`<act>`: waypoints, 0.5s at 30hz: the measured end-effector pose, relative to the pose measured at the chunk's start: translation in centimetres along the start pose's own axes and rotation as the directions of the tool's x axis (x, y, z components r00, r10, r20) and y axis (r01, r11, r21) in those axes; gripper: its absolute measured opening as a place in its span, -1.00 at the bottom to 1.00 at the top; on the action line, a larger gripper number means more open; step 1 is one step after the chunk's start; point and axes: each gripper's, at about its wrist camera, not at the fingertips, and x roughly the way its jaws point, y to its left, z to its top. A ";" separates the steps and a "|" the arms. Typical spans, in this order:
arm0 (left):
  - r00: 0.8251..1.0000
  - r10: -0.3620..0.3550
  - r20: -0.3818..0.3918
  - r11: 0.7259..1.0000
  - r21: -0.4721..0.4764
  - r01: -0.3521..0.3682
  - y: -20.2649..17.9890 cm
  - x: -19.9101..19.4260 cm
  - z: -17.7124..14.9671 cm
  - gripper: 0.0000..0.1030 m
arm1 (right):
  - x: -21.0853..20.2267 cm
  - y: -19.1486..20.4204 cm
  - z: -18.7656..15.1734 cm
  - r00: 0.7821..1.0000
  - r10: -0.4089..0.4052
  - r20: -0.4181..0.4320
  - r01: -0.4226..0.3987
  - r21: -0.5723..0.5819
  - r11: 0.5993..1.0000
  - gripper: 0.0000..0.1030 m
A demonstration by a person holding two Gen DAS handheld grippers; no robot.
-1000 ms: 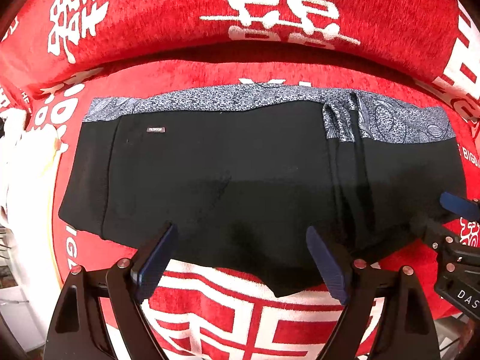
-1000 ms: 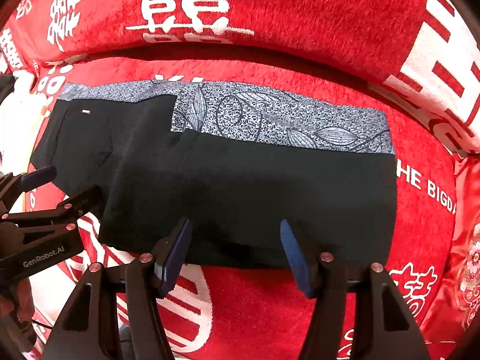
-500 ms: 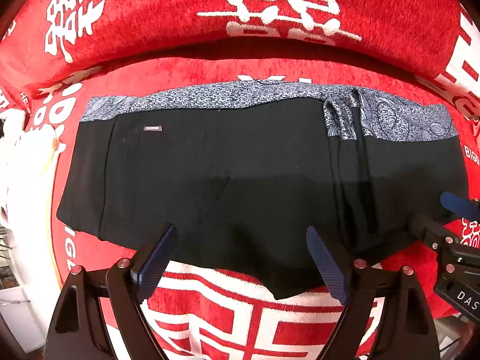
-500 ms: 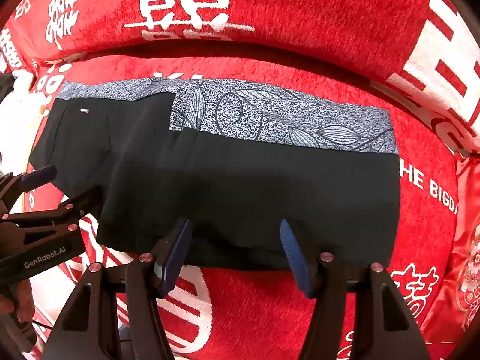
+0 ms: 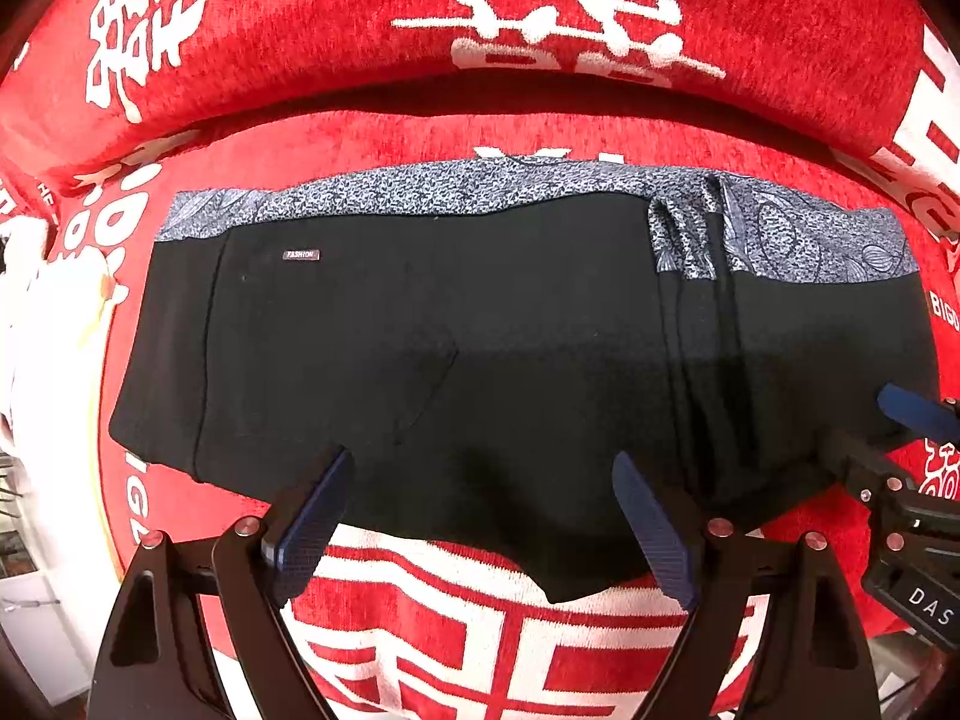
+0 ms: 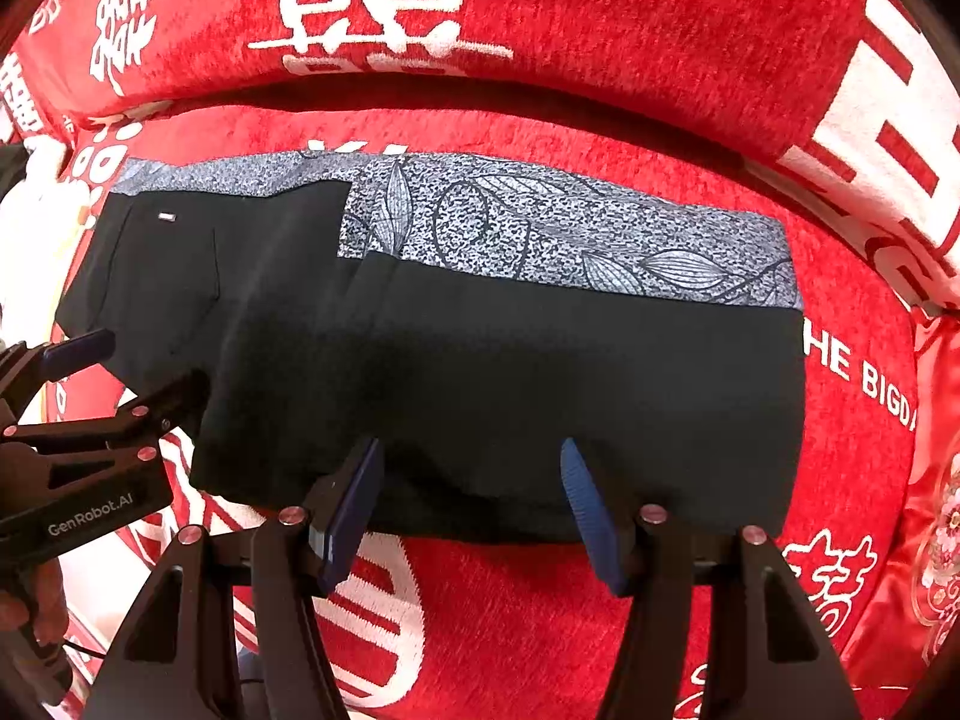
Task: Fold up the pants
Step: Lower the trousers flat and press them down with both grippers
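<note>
Both claws spread wide at the near hem of black pants lying flat on a red sofa seat.

The left claw (image 5: pixel 480 525) stands released, its ribbed blue pads apart over the near edge of the pants (image 5: pixel 480 348); the right claw (image 6: pixel 471 510) is likewise released, pads apart just at the same hem further right, gripping nothing. The pants are smooth matte black cloth, folded into a broad rectangle whose long axis runs left to right. A grey leaf-printed band (image 6: pixel 570 234) lines the far edge, and a small "FASHION" label (image 5: pixel 301 254) sits near the far left corner. The near hem sags to a point between the left claw's pads. Plush red sofa cover (image 6: pixel 600 612) with white characters lies bare in front of and right of the cloth; the backrest (image 5: pixel 300 18) rises just behind the band.
</note>
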 end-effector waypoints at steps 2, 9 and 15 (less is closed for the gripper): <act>1.000 -0.001 -0.003 1.000 -0.001 0.001 0.1 0.2 0.0 0.72 | 0.1 0.1 0.1 1.000 0.002 0.000 -0.002 -0.003 1.000 0.27; 1.000 -0.002 -0.006 1.000 -0.003 0.002 0.4 0.2 0.0 0.72 | 0.2 0.4 0.3 1.000 0.004 -0.001 -0.004 -0.009 1.000 0.27; 1.000 -0.006 -0.005 1.000 -0.006 0.006 0.6 0.2 0.1 0.72 | 0.4 0.7 0.6 1.000 0.005 -0.006 -0.005 -0.015 1.000 0.27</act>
